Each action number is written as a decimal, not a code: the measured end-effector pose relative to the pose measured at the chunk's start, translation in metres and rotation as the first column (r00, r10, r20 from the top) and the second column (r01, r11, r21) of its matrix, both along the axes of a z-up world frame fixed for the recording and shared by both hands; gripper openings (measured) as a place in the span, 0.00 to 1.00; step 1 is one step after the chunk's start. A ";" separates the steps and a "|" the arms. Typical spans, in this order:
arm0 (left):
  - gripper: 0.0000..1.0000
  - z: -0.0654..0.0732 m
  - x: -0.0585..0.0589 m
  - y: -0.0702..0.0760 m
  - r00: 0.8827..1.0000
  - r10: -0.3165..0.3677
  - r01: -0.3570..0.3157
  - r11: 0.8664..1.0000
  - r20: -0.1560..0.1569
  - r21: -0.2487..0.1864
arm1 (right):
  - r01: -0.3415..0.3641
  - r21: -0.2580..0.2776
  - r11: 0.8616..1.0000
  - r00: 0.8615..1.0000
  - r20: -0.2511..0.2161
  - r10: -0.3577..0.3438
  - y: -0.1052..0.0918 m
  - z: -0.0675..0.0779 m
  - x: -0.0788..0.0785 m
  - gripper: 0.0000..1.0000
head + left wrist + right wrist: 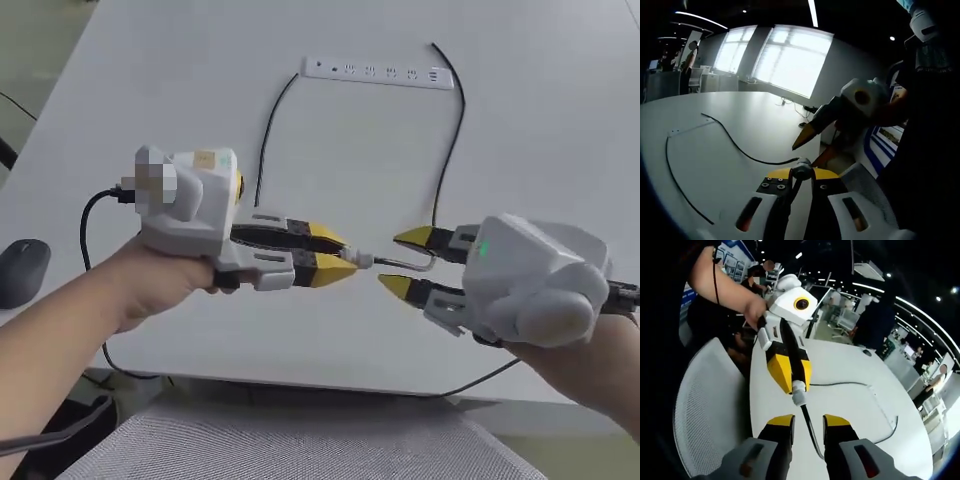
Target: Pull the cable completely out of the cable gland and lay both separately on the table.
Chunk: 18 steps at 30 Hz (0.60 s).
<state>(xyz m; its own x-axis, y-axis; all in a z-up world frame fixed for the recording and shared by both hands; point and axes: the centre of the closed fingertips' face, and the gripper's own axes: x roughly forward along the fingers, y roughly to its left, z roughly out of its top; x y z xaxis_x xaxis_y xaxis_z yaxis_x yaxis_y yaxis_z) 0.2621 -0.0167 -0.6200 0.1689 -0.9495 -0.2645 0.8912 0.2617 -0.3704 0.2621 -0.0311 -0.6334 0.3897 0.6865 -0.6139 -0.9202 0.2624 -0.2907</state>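
Grey cable gland (pixel 364 261) pinched in my left gripper (pixel 350 256); right gripper (pixel 390 260), at three o'clock, gapes around the cable (pixel 808 426), so a pull may slip.

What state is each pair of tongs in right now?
Left tongs: shut on the cable gland.
Right tongs: open, one jaw either side of the cable, not gripping it.

Left gripper (pixel 801 177) apparently grips the cable gland (pixel 801 169), cable (pixel 742 151) trailing.

Gripper views face each other, sharing the cable (pixel 809 431).
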 end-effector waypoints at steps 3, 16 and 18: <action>0.15 -0.001 0.000 0.000 1.000 -0.002 0.002 1.000 0.004 0.005 | -0.008 -0.010 1.000 1.000 0.014 0.009 0.004 -0.002 -0.001 0.10; 0.15 -0.005 0.003 -0.002 1.000 0.005 -0.005 1.000 0.004 0.018 | 0.096 0.025 0.995 0.995 -0.025 -0.096 0.001 -0.006 0.006 0.00; 0.15 -0.005 0.003 -0.002 1.000 0.005 -0.005 1.000 0.007 0.016 | 0.123 0.036 0.992 0.992 -0.043 -0.122 -0.001 -0.006 0.008 0.00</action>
<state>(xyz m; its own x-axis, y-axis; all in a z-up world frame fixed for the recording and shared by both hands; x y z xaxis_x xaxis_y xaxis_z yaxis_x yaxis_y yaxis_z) 0.2652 -0.0192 -0.6246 0.1757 -0.9442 -0.2784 0.8925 0.2722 -0.3598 0.2697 -0.0323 -0.6391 0.4478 0.6586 -0.6047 -0.8911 0.3842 -0.2415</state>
